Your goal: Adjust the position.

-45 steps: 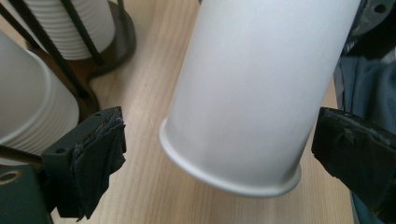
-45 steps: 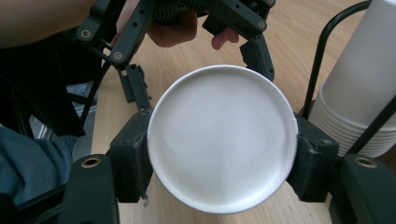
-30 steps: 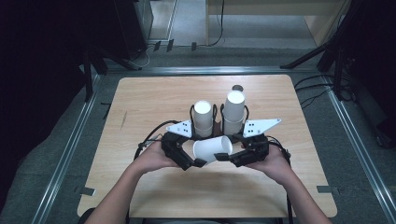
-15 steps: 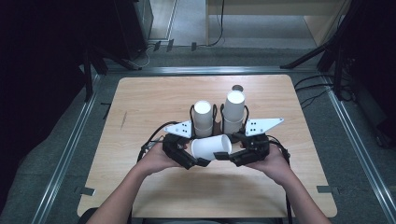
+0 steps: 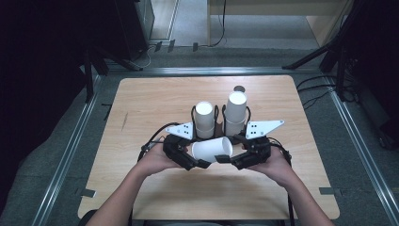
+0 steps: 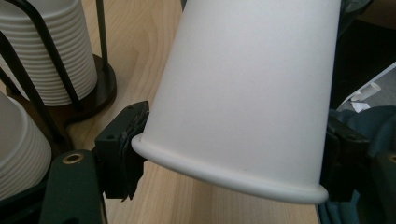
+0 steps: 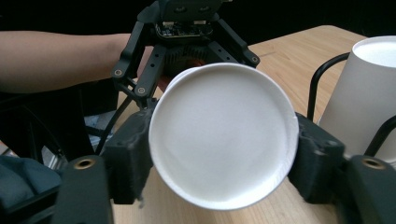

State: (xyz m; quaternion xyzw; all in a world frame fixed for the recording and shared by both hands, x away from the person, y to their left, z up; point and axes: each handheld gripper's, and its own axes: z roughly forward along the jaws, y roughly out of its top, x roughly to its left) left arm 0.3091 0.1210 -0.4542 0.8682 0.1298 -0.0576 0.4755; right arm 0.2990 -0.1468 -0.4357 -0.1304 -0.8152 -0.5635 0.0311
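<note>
Lying on its side between the two tools, a single white paper cup (image 5: 212, 149) was held just above the near middle of the wooden table (image 5: 155, 99), its rolled rim toward the person's left and its flat base toward the right. The left gripper (image 5: 188, 159) had its jaws clamped on the rim end; in the left gripper view the cup's wall (image 6: 243, 88) ran up and away from the jaws, the left pad (image 6: 125, 144) pressed against the rim and the right jaw touching the opposite side. The right gripper (image 5: 237, 160) was closed on the base end; in the right gripper view the round white bottom of the cup (image 7: 223, 140) faced the camera, pinched between the two black pads (image 7: 130, 154), with the left gripper (image 7: 184, 28) and a bare forearm (image 7: 56, 60) behind it. Both hands (image 5: 157, 162) wrapped the tool bodies, forearms coming in from the table's near edge, and a grey three-cornered plate (image 5: 263, 128) sat on top of the right tool.

Just beyond the held cup stood two stacks of white cups in black wire holders on dark bases: a shorter left stack (image 5: 204, 117) and a taller right stack (image 5: 236, 110), side by side near the table's centre. Farther back, a small dark round mark (image 5: 239, 88) showed on the tabletop, too small to identify. Past the far edge lay grey floor with cables (image 5: 315, 84) and dark stands.
</note>
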